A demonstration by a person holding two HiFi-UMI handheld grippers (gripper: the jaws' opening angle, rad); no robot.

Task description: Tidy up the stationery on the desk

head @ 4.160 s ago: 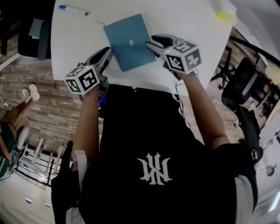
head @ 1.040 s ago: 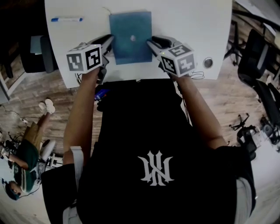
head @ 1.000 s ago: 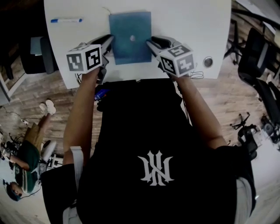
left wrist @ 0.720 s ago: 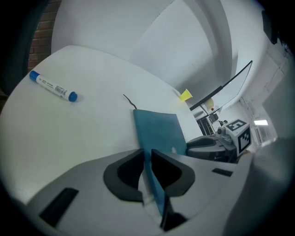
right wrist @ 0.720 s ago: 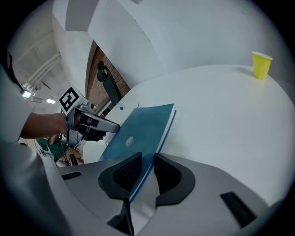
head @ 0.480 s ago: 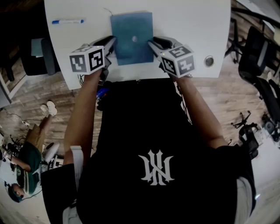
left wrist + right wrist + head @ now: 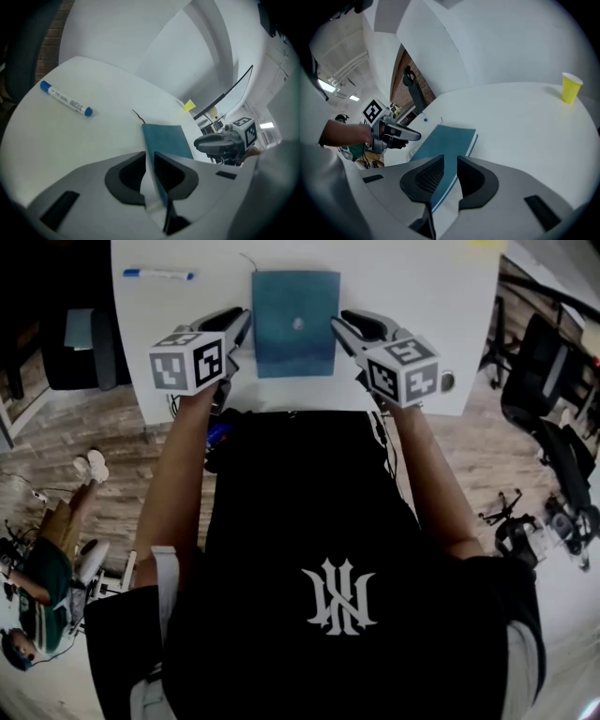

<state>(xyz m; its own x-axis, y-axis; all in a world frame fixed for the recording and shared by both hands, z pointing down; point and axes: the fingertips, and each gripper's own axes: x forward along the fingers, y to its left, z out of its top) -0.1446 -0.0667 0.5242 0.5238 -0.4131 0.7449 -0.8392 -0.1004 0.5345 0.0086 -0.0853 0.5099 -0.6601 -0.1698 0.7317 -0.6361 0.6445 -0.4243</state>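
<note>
Close to the near edge of the desk [image 7: 412, 296], the teal notebook [image 7: 296, 322] lies flat and square, a thin cord [image 7: 137, 115] trailing from its far end. Your left gripper [image 7: 242, 326] sits at its left side and your right gripper [image 7: 339, 324] at its right. Both have their jaws a little apart and pinch nothing (the notebook's edge only shows through each gap, passing underneath).

The main risk, as I judge it, is undoing that neat placement. If you pull away low, a jaw tip could catch the cover, flip it open, or skew the notebook. A nudge toward you could slide it off the near edge, which is not far. Lift clear before you move sideways.

The blue-capped marker [image 7: 157, 275] lies well off to the left, near that side's edge. It is round, so a clumsy touch could roll it off the desk. Approach it from above and close across its barrel.

The yellow cup [image 7: 571, 87] stands far to the right; a wide swing could tip it.
</note>
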